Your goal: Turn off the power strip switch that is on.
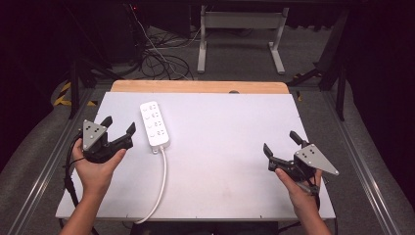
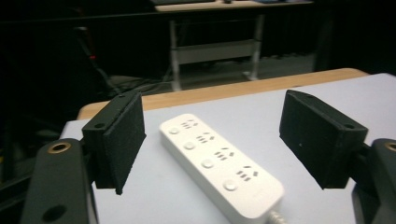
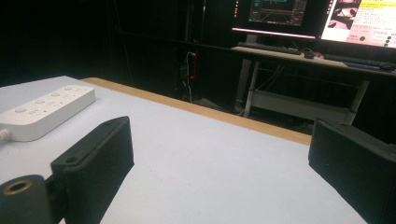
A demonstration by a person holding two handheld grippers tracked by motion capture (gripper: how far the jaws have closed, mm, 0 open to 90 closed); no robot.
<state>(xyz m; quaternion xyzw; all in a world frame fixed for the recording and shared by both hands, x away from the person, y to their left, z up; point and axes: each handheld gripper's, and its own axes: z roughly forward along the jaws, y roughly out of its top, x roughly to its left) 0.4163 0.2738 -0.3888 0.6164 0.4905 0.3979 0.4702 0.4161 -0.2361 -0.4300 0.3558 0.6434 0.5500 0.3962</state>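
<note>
A white power strip (image 1: 155,124) lies left of centre on the white table top (image 1: 220,147), its white cable (image 1: 157,188) running to the front edge. My left gripper (image 1: 119,125) is held open just left of the strip, nothing between its jaws. In the left gripper view the power strip (image 2: 219,163) lies ahead between the wide-apart jaws of my left gripper (image 2: 224,140). My right gripper (image 1: 281,142) is open near the table's front right, over bare surface. In the right gripper view the power strip (image 3: 44,109) sits far left, beyond my right gripper (image 3: 224,168).
A wooden strip (image 1: 198,86) edges the table's far side. Beyond it stand a white desk frame (image 1: 240,34) and tangled floor cables (image 1: 156,58). The right gripper view shows lit monitors (image 3: 317,16) and a keyboard on a desk behind.
</note>
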